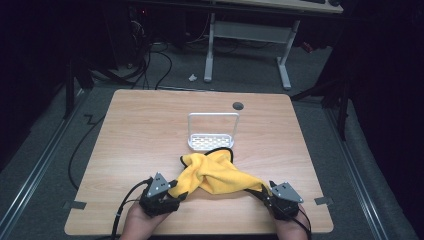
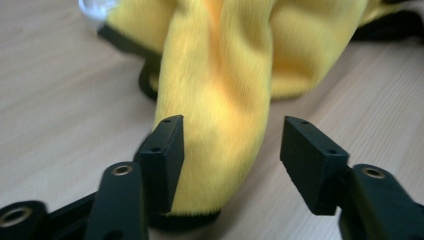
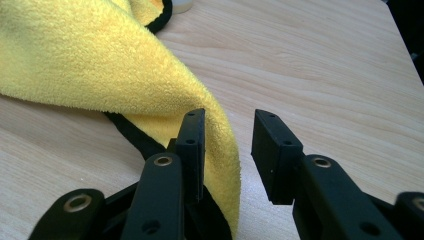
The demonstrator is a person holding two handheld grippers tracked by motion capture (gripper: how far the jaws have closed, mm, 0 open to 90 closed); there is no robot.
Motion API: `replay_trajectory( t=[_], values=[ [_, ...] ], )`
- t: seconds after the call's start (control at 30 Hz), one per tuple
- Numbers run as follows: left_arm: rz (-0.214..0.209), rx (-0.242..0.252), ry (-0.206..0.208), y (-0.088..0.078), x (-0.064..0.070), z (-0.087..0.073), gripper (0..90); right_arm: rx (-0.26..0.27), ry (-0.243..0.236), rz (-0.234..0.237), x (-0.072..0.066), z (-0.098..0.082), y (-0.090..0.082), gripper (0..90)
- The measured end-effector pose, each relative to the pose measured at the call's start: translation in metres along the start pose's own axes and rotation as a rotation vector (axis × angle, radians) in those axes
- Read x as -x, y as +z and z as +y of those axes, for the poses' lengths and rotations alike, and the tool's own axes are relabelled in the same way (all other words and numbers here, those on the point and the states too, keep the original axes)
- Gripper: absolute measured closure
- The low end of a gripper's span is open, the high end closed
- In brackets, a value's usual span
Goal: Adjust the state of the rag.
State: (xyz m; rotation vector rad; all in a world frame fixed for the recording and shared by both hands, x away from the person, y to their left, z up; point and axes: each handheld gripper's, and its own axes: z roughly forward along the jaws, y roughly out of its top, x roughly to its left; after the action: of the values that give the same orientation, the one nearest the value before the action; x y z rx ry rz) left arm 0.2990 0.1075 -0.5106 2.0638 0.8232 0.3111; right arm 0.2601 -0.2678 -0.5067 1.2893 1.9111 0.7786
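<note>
Table was lit bright from overhead, room around it pretty much black; yellow cloth came out blurry close up.

The wooden desk carried a crumpled yellow cloth (black-edged) near its front, with a white rack just behind.

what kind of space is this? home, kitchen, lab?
Looks like a lab or recording workspace, not a home. A bare wooden table stands on grey carpet with loose cables trailing across the floor, and a height-adjustable desk frame stands behind in a dark room. On the table lie a yellow cloth and a small white rack.
</note>
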Motion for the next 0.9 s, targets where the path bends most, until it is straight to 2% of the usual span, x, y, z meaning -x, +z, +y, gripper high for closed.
replay_trajectory(
  t=[0.07,0.1,0.13,0.17,0.23,0.27,0.3,0.33,0.4,0.5,0.57,0.63,0.67,0.73,0.77,0.83,0.9],
  values=[
    [0.009,-0.041,-0.015,0.007,0.000,-0.004,40.9,-0.008,0.002,0.003,0.001,-0.001,0.001,67.1],
    [0.039,-0.060,0.001,0.010,0.001,-0.005,42.6,-0.012,0.003,0.008,0.001,-0.002,0.002,67.3],
    [0.058,-0.069,0.007,0.011,0.001,-0.006,50.9,-0.020,0.006,0.009,0.002,-0.003,0.003,67.9],
    [0.057,-0.067,-0.004,0.012,-0.001,-0.007,66.3,-0.022,0.008,0.016,0.003,-0.004,0.004,68.5],
    [0.059,-0.033,-0.036,0.009,-0.006,-0.007,78.8,-0.033,0.009,0.028,0.004,-0.006,0.006,70.7],
    [0.067,-0.008,-0.044,0.004,-0.008,-0.004,83.2,-0.038,0.013,0.037,0.005,-0.007,0.006,74.7],
    [0.073,0.023,-0.048,-0.003,-0.011,0.000,84.8,-0.039,0.015,0.055,0.006,-0.007,0.006,77.9],
    [0.083,0.044,-0.042,-0.010,-0.015,0.005,85.6,-0.036,0.020,0.052,0.006,-0.007,0.005,82.1],
    [0.116,0.069,-0.016,-0.020,-0.025,0.017,85.9,-0.018,0.027,0.056,0.009,-0.006,0.002,85.3],
    [0.121,0.075,-0.047,-0.022,-0.055,0.036,85.7,0.001,0.028,0.053,0.009,-0.002,0.001,86.3],
    [0.097,0.055,-0.086,-0.013,-0.075,0.046,84.9,-0.002,0.039,0.059,0.009,0.000,0.005,86.2],
    [0.094,0.038,-0.098,0.002,-0.087,0.052,84.1,-0.011,0.055,0.068,0.009,0.000,0.009,86.1],
    [0.086,0.024,-0.111,0.012,-0.091,0.052,83.5,-0.017,0.058,0.069,0.008,0.000,0.011,86.0],
    [0.100,0.020,-0.127,0.024,-0.095,0.049,80.2,-0.027,0.069,0.077,0.008,-0.001,0.015,85.6],
    [0.107,0.032,-0.162,0.029,-0.098,0.046,76.7,-0.034,0.072,0.076,0.009,-0.001,0.016,85.1],
    [0.114,0.074,-0.218,0.026,-0.098,0.039,67.5,-0.041,0.085,0.086,0.011,-0.003,0.019,83.2],
    [0.153,0.110,-0.225,0.014,-0.092,0.033,60.2,-0.038,0.091,0.095,0.013,-0.004,0.020,81.7]
  ],
)
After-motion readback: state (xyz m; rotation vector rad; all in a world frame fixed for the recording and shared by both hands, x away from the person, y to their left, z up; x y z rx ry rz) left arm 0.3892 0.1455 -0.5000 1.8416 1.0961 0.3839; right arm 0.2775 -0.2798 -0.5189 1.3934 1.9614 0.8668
